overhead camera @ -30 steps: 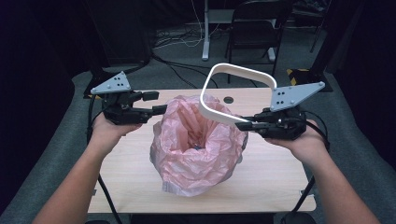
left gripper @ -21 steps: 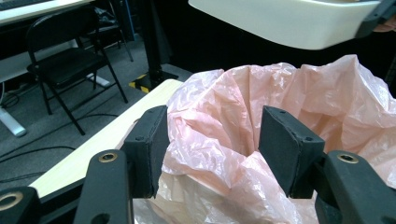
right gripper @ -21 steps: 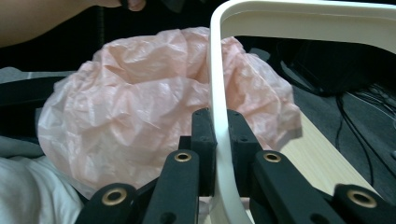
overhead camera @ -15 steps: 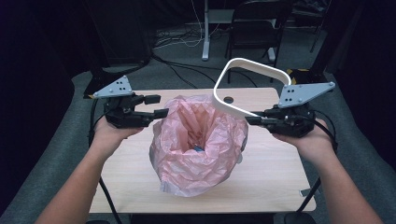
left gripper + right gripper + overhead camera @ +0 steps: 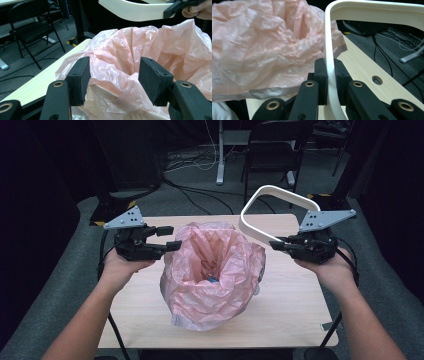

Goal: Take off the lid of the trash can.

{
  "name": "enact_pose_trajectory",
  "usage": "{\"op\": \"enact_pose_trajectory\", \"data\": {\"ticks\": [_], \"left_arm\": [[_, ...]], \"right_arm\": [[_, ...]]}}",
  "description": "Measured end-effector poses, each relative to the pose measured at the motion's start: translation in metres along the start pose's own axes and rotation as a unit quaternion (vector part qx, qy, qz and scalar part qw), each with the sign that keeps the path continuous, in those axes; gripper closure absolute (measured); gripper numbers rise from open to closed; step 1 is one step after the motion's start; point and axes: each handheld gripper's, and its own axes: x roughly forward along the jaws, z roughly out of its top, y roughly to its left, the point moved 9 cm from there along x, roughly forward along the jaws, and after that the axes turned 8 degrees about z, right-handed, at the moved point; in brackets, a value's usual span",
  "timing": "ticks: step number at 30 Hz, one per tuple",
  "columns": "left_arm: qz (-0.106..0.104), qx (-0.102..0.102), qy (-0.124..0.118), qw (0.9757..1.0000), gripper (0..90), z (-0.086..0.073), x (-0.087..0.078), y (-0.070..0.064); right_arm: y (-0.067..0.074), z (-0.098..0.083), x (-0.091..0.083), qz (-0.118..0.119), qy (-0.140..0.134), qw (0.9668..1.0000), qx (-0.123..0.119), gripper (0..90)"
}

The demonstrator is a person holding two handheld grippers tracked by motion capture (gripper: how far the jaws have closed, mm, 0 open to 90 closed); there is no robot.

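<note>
White plastic ring (image 5: 329,50) sits clamped in the right gripper (image 5: 278,245), raised beside and right of the pink bag (image 5: 212,272). Left gripper (image 5: 170,238) stands parted at the bag's left rim, pads clear of the film. The bag rests mid-table (image 5: 295,315).

White ring (image 5: 276,210) tilts up beside crumpled pink bag (image 5: 212,275) standing open.

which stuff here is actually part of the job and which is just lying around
In the job:
- white ring frame, clamped in the right gripper
- pink plastic bag, its rim between the left gripper's open jaws
- wooden table under the bag

Lying about:
- black folding chair
- floor cables
</note>
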Motion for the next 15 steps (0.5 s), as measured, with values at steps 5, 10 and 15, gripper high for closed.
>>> {"op": "enact_pose_trajectory", "data": {"ticks": [5,10,15], "left_arm": [[-0.003,0.003,-0.002,1.0,42.6,0.0,-0.001,-0.004],[-0.005,0.007,-0.007,0.9999,42.7,0.001,-0.003,-0.008],[-0.007,0.012,-0.009,0.9999,42.7,0.001,-0.006,-0.012]], "right_arm": [[-0.006,-0.007,0.001,-0.012,0.005,0.9999,0.007,83.6],[-0.011,-0.014,0.003,-0.023,0.008,0.9996,0.012,83.6],[-0.014,-0.024,0.005,-0.041,0.017,0.999,0.011,83.6]]}}
